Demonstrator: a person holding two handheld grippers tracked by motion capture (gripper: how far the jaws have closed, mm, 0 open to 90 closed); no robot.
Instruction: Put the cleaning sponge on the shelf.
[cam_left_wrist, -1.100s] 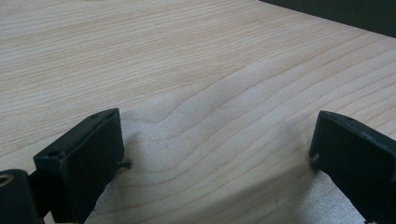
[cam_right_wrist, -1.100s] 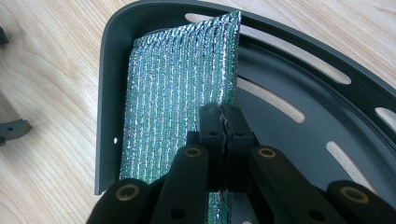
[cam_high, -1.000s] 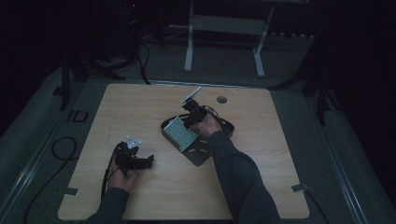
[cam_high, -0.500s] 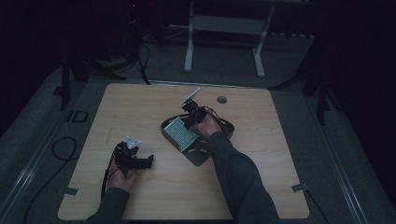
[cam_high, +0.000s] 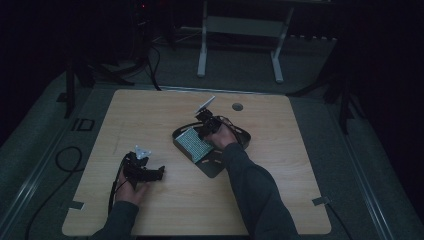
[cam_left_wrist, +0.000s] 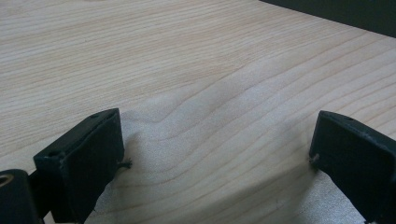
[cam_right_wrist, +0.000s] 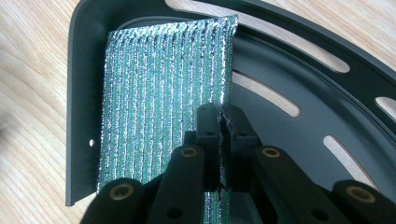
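Observation:
A green, glittery ribbed pad (cam_right_wrist: 159, 93) lies on a dark metal plate (cam_right_wrist: 289, 140) with curved slots, near the table's middle (cam_high: 195, 145). My right gripper (cam_right_wrist: 223, 126) pinches the pad's right edge. Its jaws have just been opening a little, but they stand almost together with the frayed edge still between them. In the high view this gripper (cam_high: 207, 125) sits at the plate's far side (cam_high: 215, 167). My left gripper (cam_left_wrist: 217, 140) rests low over bare wood, jaws wide apart and empty; it lies at the front left of the table (cam_high: 155, 173).
The wooden table (cam_high: 300, 175) has a round hole (cam_high: 237, 106) near its far edge. A cable (cam_high: 65, 155) loops off the left side. A white metal stand (cam_high: 240, 30) is on the floor behind the table.

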